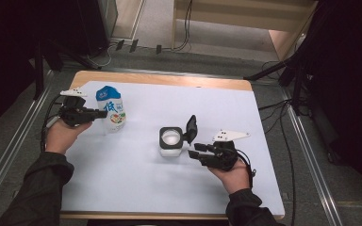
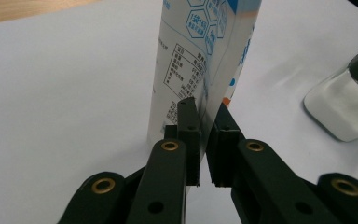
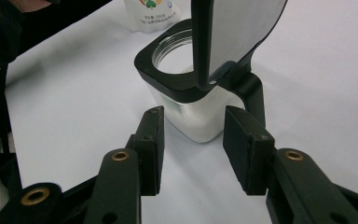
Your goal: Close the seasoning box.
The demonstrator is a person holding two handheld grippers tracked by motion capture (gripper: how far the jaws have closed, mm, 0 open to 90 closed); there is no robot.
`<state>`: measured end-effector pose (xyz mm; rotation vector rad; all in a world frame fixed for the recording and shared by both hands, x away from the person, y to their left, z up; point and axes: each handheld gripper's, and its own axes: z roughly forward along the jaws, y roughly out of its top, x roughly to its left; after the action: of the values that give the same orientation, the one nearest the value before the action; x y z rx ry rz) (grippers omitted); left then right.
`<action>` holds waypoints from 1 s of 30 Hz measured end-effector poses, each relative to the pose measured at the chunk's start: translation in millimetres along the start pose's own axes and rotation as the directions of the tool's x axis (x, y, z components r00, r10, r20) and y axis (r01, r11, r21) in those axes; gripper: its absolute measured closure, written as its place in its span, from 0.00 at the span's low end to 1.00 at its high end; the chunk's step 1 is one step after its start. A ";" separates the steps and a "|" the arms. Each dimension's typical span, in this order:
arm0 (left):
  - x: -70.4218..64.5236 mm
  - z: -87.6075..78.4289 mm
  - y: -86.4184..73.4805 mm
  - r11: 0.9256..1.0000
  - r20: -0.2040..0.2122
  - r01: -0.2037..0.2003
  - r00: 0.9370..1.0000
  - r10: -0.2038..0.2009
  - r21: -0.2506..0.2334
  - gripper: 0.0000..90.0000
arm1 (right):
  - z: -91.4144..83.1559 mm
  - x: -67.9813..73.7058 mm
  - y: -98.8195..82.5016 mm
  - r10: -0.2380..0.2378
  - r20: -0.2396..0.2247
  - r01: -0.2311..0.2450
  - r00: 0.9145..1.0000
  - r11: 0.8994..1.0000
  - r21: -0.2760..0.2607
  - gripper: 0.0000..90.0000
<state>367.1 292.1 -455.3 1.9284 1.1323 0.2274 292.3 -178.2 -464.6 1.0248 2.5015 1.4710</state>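
Left to right on the white table (image 1: 136, 188): an upright blue-and-white carton (image 1: 111, 108), contents hidden, then a square clear jar (image 1: 171, 141) holding white powder, its black flip lid (image 1: 190, 128) standing open. The left gripper (image 1: 102, 112), held level, pinches the carton's edge between nearly closed jaws. The right gripper (image 1: 194, 150), level on an upturned palm, has its jaws spread just beside the jar, gripping nothing.

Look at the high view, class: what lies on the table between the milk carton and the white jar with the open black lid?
Nothing: between the milk carton and the white jar the high view shows bare white table.
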 end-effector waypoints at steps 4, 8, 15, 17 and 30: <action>-0.3 0.5 0.4 1.000 0.000 -0.007 1.000 0.007 0.007 0.93 | 0.7 -0.6 0.5 -0.003 0.000 0.003 1.000 1.000 0.003 0.67; -0.5 0.7 0.4 1.000 0.004 -0.010 1.000 0.010 0.005 0.90 | 1.0 -0.4 0.6 -0.003 0.000 0.003 1.000 1.000 0.007 0.67; -1.2 2.3 0.4 1.000 0.006 -0.012 1.000 0.012 0.006 0.83 | 0.1 -1.6 1.1 0.001 0.001 -0.001 1.000 1.000 -0.001 0.67; -1.4 2.5 0.5 1.000 0.004 -0.012 1.000 0.012 0.008 0.80 | -0.1 -1.5 1.3 0.003 0.002 -0.003 1.000 1.000 0.003 0.67; -5.9 -6.5 0.6 1.000 0.003 -0.021 1.000 0.021 0.012 0.55 | -4.7 -11.1 2.8 0.047 0.043 -0.048 0.998 0.999 0.005 0.78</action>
<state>360.6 291.1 -449.4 1.9520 1.1140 0.2295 300.6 -187.3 -462.7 1.1122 2.4709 1.4384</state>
